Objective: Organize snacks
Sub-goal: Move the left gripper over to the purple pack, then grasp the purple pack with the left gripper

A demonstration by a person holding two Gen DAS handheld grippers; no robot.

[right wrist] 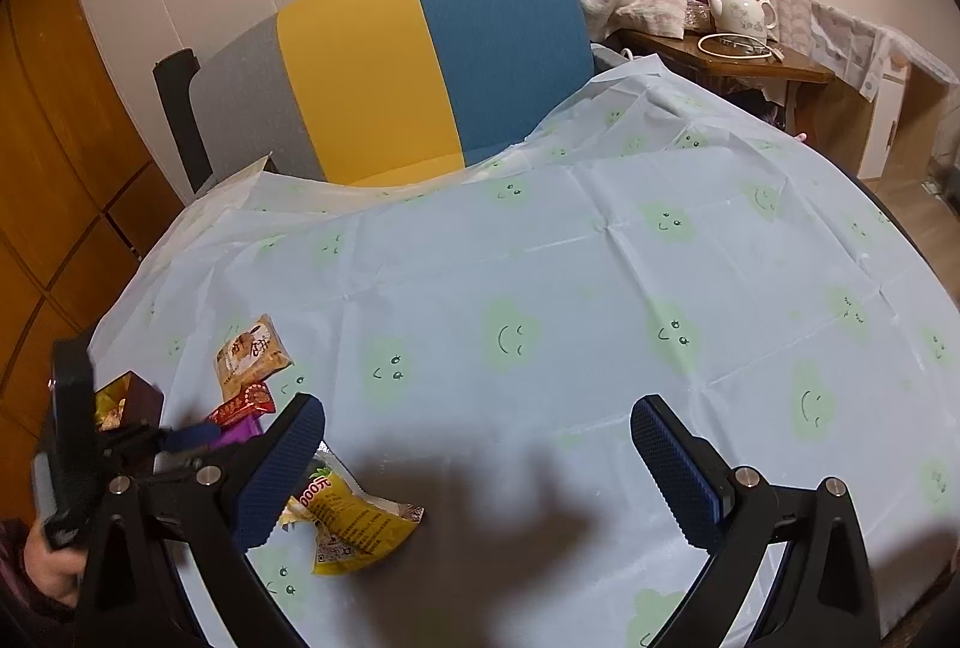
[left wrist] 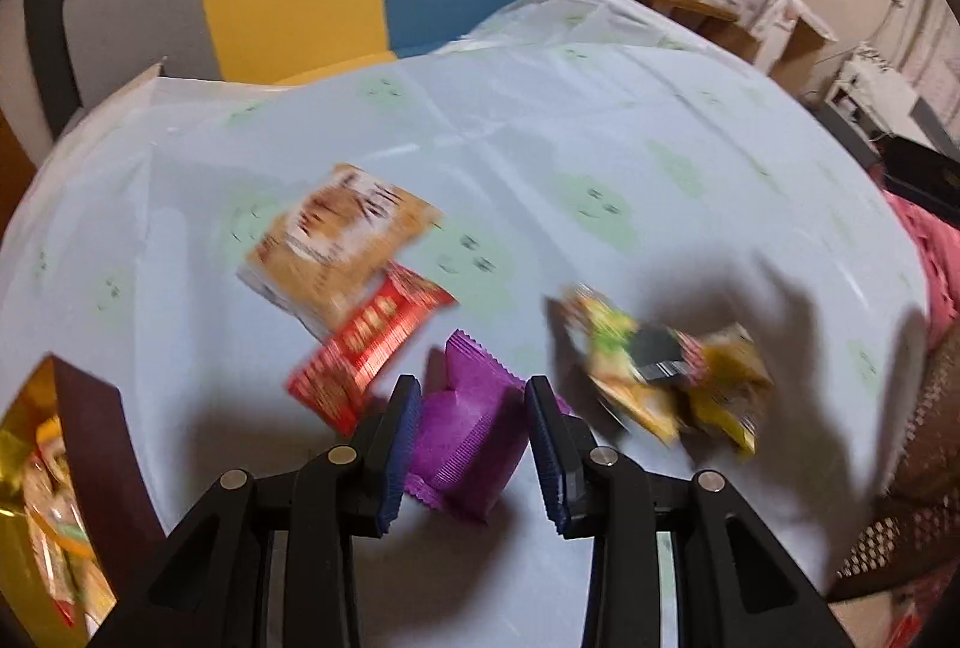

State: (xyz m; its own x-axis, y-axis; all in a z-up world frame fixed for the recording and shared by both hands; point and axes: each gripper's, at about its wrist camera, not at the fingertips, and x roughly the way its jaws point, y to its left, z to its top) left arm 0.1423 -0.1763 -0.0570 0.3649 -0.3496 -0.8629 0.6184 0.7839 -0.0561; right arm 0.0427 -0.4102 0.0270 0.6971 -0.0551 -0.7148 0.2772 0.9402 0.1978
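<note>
Hovering over the loose snacks, my left gripper (left wrist: 471, 453) points steeply down at the purple crinkle-edged foil packet (left wrist: 465, 429) lying flat on the bench under its pale blue tablecloth printed with green smiling clouds (left wrist: 600, 138). The packet shows between my two blue-padded fingers (left wrist: 396, 459) in the left wrist view; the jaws stand narrowly spread, and from this blurred view I cannot tell whether the pads already press its sides or merely frame it from above. Its long axis seems to run away from me and a little leftward, roughly along the gap, so the jaws would close across its shorter width.

Just beside it on the left lies a red rectangular wrapper with gold lettering (left wrist: 366, 354), its corner close to my left finger, and beyond that a larger tan and white biscuit bag (left wrist: 339, 243) overlapping the red one. To the right sits a crumpled yellow and green pouch (left wrist: 666, 375), apart from the purple packet. A dark brown box with a gold lining (left wrist: 96, 426), already holding some snacks, sits at the far left edge, near this hand.

My right gripper (right wrist: 477, 474) hangs above bare cloth with its jaws spread wide and nothing between them. The left hand is clearly nearer the purple packet, so I judge the pick falls to it.
</note>
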